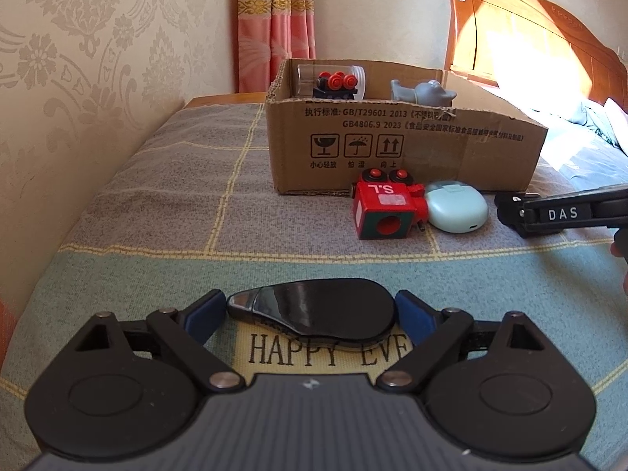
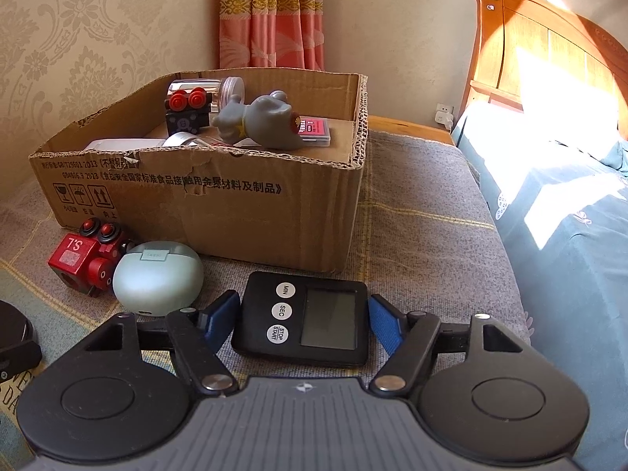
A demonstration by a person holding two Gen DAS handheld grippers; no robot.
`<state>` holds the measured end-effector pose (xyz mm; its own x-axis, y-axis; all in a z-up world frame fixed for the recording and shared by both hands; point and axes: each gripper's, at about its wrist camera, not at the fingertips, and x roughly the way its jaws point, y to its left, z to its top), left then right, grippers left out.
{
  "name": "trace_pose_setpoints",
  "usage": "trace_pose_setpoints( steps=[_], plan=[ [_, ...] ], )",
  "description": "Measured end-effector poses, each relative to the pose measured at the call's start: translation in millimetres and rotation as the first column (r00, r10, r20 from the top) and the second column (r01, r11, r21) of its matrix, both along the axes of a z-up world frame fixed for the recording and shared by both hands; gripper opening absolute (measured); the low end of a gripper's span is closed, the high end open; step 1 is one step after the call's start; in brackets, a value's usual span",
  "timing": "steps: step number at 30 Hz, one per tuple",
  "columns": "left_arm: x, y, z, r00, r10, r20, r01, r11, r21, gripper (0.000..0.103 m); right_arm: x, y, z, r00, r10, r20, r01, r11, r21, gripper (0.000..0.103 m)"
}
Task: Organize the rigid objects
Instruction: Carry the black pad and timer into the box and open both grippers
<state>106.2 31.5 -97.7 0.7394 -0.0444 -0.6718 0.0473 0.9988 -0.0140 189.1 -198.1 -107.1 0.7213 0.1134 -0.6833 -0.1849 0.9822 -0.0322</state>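
A cardboard box (image 1: 392, 153) (image 2: 235, 212) stands on the blanket and holds several toys, among them a grey figure (image 2: 259, 117) and a black block with red wheels (image 1: 337, 84). In front of it lie a red toy camera (image 1: 386, 208) (image 2: 84, 259) and a pale green earbud case (image 1: 455, 206) (image 2: 157, 278). My left gripper (image 1: 312, 314) is open, its blue pads (image 1: 204, 314) on either side of a glossy black mouse-like object (image 1: 325, 312). My right gripper (image 2: 302, 318) is open around a black digital timer (image 2: 306, 316), which lies on the blanket.
The checked blanket (image 1: 157, 204) covers a raised surface by a wallpapered wall. A wooden bed (image 2: 549, 78) with blue bedding stands to the right. A pink curtain (image 1: 274, 19) hangs behind the box. My right gripper shows at the right edge of the left wrist view (image 1: 510, 212).
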Motion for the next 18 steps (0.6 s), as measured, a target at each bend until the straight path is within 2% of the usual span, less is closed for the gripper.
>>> trace_pose_setpoints(
  steps=[10,18],
  plan=[
    [1,-1,4,0.998,-0.046,-0.034,0.046,0.999,0.015,0.09,-5,-2,4,0.999,0.021,-0.028,-0.021,1.0,-0.015,0.076],
    [-3,-3,25,0.993,-0.115,-0.039,0.117,0.992,0.051,0.09,-18,-6,17,0.997,0.061,-0.046,-0.062,0.998,-0.027,0.076]
  ],
)
